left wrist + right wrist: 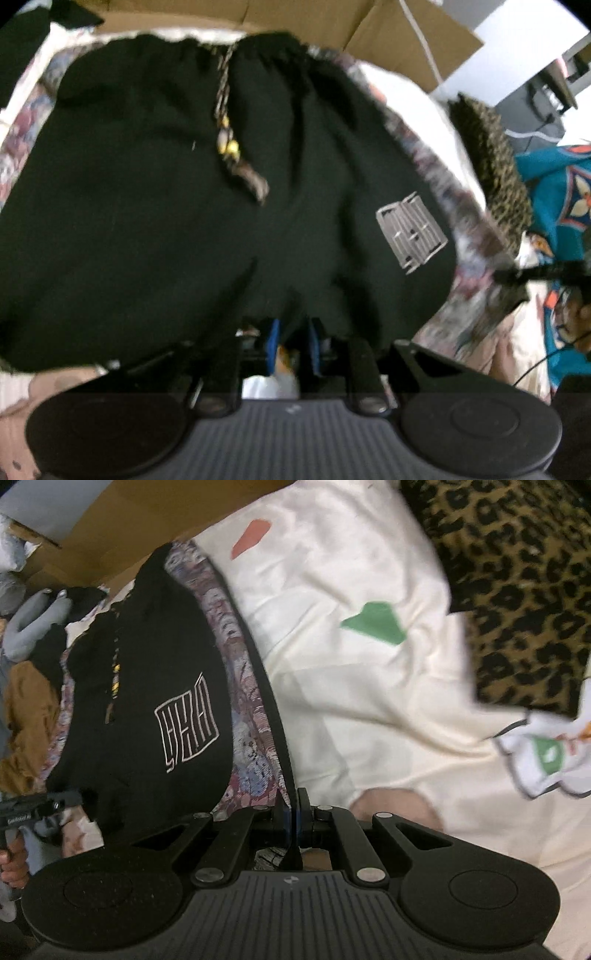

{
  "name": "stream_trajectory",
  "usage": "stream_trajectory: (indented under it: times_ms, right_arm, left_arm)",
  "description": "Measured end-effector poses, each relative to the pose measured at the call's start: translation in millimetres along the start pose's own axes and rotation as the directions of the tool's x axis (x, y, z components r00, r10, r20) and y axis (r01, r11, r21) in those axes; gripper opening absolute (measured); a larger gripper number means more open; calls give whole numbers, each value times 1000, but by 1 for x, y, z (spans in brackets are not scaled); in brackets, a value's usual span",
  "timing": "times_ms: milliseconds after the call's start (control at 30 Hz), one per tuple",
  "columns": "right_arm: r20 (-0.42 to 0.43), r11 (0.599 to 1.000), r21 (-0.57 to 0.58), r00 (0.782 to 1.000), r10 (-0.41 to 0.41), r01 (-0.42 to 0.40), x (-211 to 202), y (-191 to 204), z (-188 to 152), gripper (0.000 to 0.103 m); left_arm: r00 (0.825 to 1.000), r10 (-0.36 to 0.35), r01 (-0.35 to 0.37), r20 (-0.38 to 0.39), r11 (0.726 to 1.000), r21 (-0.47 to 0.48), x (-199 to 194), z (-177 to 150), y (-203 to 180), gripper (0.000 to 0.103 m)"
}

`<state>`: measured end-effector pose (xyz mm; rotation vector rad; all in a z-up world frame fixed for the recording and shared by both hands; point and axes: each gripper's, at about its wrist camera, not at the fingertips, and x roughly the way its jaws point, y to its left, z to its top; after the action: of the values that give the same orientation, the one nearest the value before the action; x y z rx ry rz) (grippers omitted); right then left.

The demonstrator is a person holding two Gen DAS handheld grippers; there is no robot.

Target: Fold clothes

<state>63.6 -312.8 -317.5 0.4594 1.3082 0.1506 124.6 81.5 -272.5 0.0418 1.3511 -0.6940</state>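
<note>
Black shorts (184, 206): one pair, filling the left wrist frame; left-centre in the right wrist view.
Left gripper (293, 341): pinching the shorts' lower hem.
Right gripper (293, 821): pressed together on a thin dark fabric edge.
Leopard-print cloth (517, 590): one, upper right.
Only right view: green patch (373, 626) and red patch (251, 537) on the cream sheet (369, 720).

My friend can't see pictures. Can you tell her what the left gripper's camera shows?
Black shorts with a beaded drawstring and a grey logo patch fill the view, their bottom hem at the left gripper. They lie on a patterned cloth; a leopard-print fabric lies farther right.
</note>
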Motion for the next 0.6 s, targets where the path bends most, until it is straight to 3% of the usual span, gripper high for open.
stream_trajectory:
  times_ms: [100,267,367,433,533,600]
  right_arm:
    - [28,1000,1,999,-24,24,-9,-6,6,0]
    - [49,999,2,998,-46,46,-18,-11,17,0]
    - [29,998,2,998,-55,55,-9,-11,15,0]
    - [16,998,2,998,-57,57,-5,-13,12,1]
    - [7,999,-1,999,-45,45,-2,-14,10,5]
    - [7,999,-10,1000,-31,31,-1,-14,9,9]
  left_arm:
    - [999,-19,19,-48,1000,6,9,-4,-2,23]
    - [992,-93,94,-84,995,10,20,-7,-10,58]
    - [986,-116,115,-120,993,-17,33,-12,-12,58]
    - [983,-105,99,-148,994,-46,44,-16,-12,50]
    - [977,-140,125,-164,987,-102,49,-18,-5,3]
    - [976,-137,120,-172,988,-101,47,-19,-3,4]
